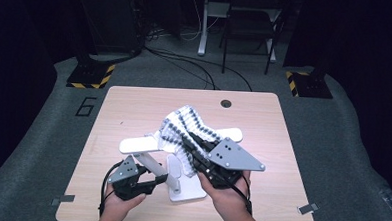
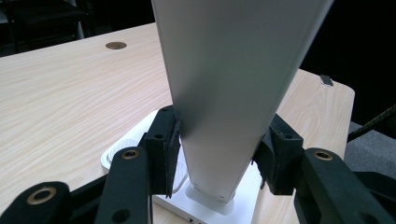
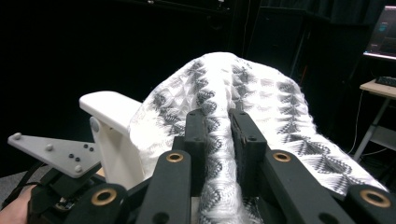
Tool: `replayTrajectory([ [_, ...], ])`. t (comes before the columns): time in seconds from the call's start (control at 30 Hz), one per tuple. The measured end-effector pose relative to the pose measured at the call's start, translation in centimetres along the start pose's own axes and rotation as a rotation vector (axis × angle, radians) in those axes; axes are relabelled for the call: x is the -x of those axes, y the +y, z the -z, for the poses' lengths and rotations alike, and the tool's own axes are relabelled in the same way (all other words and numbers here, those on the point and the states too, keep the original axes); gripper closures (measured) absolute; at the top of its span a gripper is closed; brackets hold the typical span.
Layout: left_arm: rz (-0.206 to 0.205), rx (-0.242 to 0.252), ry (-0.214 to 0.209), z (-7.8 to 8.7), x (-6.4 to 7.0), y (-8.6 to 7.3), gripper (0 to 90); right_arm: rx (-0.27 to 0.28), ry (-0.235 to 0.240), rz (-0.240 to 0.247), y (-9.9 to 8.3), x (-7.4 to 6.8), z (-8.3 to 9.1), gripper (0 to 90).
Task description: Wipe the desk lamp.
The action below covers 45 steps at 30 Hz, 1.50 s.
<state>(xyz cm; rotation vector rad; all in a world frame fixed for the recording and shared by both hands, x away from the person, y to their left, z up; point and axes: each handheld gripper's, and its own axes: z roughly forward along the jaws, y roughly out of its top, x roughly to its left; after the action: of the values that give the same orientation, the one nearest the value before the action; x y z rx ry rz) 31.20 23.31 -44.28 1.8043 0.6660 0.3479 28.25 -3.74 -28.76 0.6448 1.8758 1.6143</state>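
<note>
The left gripper (image 2: pixel 219 154) clamps the white stand's upright post (image 2: pixel 229 93) near its base. At about one o'clock from it, the right gripper (image 3: pixel 219 126) pinches the patterned cloth (image 3: pixel 261 98), apparently draped over the stand's crossbar (image 1: pixel 137 145) mid-tabletop (image 1: pixel 134 108).

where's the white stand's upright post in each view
High view: the white stand's upright post sits low centre-left, clamped by the left claw.
Left gripper view: the post rises through the centre, between the jaws.
Right gripper view: the post stands at left, under the white crossbar.
Shared landmark: the light wooden table.
</note>
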Motion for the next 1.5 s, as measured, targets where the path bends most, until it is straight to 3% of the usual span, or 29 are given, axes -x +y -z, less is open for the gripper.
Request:
replayTrajectory([
  [0.4,0.008,-0.001,-0.011,0.0,-0.1,0.0,54.2,0.019,0.017,0.018,-0.8,-0.7,1.2,78.5],
  [0.63,0.013,0.008,-0.005,0.0,0.0,0.0,54.2,-0.012,0.030,0.016,-2.0,-1.1,1.6,78.6],
  [1.1,0.003,-0.006,-0.019,-0.2,-0.4,0.1,54.4,-0.034,0.012,0.015,-4.3,-1.2,2.5,78.5],
  [1.23,0.019,0.003,-0.021,-0.3,-0.5,0.2,54.4,-0.032,-0.009,0.062,-4.8,-1.6,3.0,78.4],
  [1.4,0.021,0.005,-0.027,-0.5,-0.6,0.2,54.4,-0.058,-0.007,0.080,-5.7,-1.7,3.2,78.4],
  [1.5,0.019,0.004,-0.026,-0.6,-0.5,0.3,54.4,-0.083,-0.018,0.063,-6.5,-1.7,3.4,78.3],
])
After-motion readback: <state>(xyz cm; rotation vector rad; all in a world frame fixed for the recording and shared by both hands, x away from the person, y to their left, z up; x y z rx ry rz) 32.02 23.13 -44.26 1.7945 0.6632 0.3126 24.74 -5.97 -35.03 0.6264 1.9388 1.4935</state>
